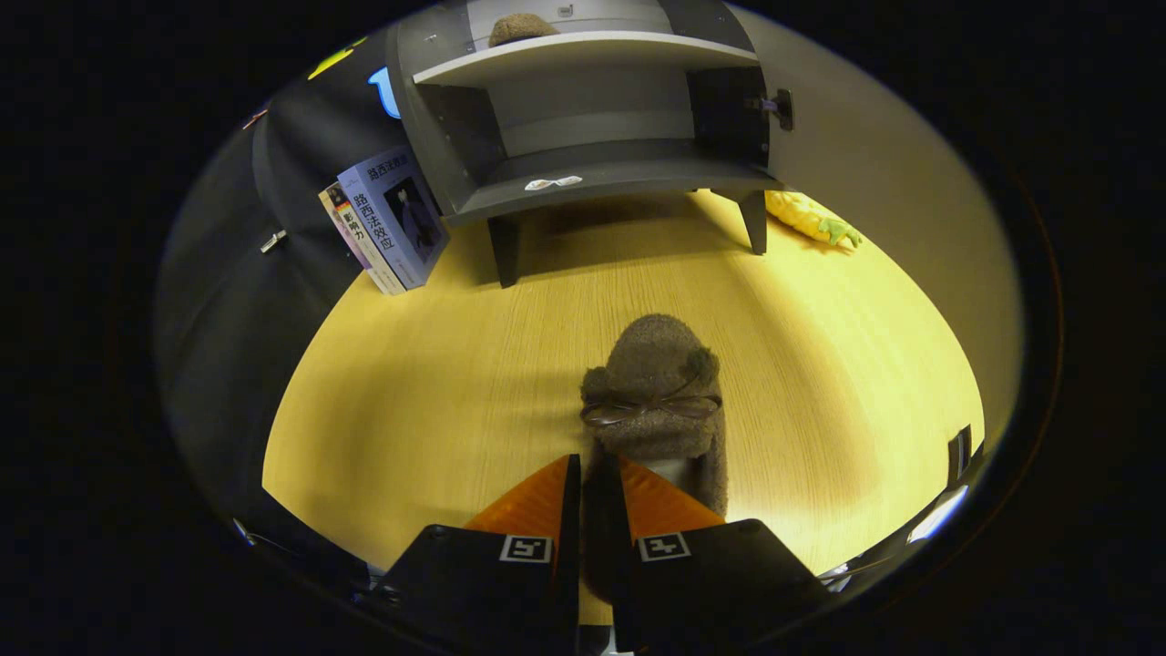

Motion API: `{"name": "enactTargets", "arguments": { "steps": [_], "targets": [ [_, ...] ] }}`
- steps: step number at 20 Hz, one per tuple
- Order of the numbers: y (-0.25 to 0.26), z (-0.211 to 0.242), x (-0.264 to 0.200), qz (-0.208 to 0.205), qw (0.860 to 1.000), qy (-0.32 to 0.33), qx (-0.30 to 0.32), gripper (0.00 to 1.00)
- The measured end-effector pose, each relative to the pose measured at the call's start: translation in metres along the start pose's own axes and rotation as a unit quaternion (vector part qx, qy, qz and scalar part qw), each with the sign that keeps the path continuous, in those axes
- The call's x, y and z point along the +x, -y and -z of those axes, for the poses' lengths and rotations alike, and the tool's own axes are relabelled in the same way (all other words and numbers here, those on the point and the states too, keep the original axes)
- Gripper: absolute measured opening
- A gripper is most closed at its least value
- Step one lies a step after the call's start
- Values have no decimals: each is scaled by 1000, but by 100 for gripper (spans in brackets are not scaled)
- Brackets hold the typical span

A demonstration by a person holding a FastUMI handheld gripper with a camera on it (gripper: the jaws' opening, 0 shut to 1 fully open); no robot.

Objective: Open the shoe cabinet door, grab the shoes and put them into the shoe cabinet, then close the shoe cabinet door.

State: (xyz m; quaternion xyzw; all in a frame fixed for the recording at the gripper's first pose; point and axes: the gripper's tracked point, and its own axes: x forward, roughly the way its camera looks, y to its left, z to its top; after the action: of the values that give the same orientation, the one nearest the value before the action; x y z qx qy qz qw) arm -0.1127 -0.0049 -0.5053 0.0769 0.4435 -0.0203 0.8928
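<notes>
Gripper (pixel 599 478) nearest to us: 2 orange fingers (pixel 533 501) closed down to a narrow gap, pinching the near side wall of the brown fuzzy slipper (pixel 658 392). Both fingers press on it, 1 outside the wall, 1 inside the opening. Each black finger mount carries 1 square black-and-white marker tag. Slipper toe points away from the fingers; it has 2 small ear-like bumps and a dark bow across the top. We can't tell whether it rests on the floor or is lifted.

Well beyond the fingers stands the grey shoe cabinet (pixel 583 173) on short legs, door (pixel 874 173) swung open off to the right. Lower compartment holds only a small white sticker (pixel 553 183) near its front lip; print too small to read. Upper shelf holds a 2nd brown fuzzy slipper (pixel 519 29), partly visible.

Left of the cabinet, 2 books (pixel 387 219) lean against its side; front cover is blue-grey with Chinese characters, 路西法效应 on the spine. Right of the cabinet, by its leg, lies a yellow and green plush toy (pixel 811 219).

Surface between fingers and cabinet is light wood-grain board (pixel 410 392). Black cloth wall (pixel 237 310) closes the left side.
</notes>
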Motion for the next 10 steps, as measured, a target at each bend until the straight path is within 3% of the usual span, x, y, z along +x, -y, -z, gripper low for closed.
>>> {"name": "enactTargets", "arguments": {
  "steps": [6, 10],
  "targets": [
    [2, -1, 25, 5, 1000, -2, 0, 20],
    [8, -10, 42, 15, 1000, 3, -12, 25]
  ]
}}
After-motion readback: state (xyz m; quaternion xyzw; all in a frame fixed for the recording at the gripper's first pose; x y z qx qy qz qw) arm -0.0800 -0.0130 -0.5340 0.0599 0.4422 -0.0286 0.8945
